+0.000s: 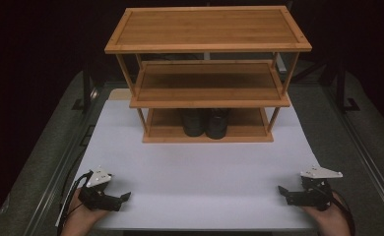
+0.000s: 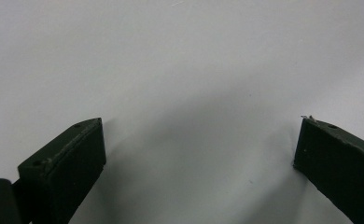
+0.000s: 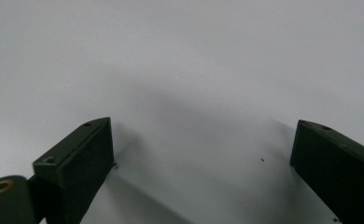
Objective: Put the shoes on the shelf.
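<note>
- Standing upright side by side, the pair of black shoes (image 1: 206, 123) occupied the middle of the bottom tier of the bamboo shelf unit (image 1: 207, 46), which sat at the far edge of the white desk (image 1: 195, 162).
- The toes appeared to face the near edge, so each shoe's long axis ran front to back; the shadow under the middle tier hid finer detail.
- The two upper tiers carried nothing.
- The left gripper (image 1: 123, 197) lay at the near left corner of the desk, jaws spread apart and empty, pointing inward along the near edge.
- The right gripper (image 1: 282, 191) lay at the near right corner, jaws likewise spread apart and empty, pointing inward.
- The shoes lay well apart from both grippers, forward and toward the centre; neither hand was clearly nearer.
- Judgement: any reach would call for turning a gripper toward the far edge and entering low beneath the middle tier.
</note>
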The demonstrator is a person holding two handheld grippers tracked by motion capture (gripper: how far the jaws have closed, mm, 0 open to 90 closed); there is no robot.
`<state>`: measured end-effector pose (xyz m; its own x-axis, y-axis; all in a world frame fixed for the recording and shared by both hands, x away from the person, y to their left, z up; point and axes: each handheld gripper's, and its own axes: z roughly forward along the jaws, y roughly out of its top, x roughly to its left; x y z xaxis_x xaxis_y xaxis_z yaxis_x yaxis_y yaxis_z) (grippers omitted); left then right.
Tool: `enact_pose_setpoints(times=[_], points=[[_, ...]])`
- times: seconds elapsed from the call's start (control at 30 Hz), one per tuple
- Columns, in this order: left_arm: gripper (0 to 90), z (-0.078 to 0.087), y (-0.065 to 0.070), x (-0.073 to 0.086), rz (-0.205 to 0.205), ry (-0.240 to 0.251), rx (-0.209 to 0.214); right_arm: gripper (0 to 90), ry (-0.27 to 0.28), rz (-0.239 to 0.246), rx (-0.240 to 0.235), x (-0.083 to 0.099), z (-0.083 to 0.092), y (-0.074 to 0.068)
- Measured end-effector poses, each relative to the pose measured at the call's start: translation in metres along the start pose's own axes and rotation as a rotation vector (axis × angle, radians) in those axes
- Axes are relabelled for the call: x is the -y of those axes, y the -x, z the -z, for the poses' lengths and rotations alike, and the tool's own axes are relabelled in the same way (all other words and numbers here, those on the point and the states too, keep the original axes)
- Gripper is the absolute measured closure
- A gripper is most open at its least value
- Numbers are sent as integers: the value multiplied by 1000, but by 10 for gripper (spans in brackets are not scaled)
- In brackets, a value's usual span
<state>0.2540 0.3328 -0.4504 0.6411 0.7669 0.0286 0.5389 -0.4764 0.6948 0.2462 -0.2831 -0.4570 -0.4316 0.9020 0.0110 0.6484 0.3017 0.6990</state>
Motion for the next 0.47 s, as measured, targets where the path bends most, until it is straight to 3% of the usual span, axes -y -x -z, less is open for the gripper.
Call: enact_pose_setpoints(times=[0.47], points=[[14, 0, 0, 0, 4, 2, 1, 53, -2, -7, -5, 0, 0, 1]])
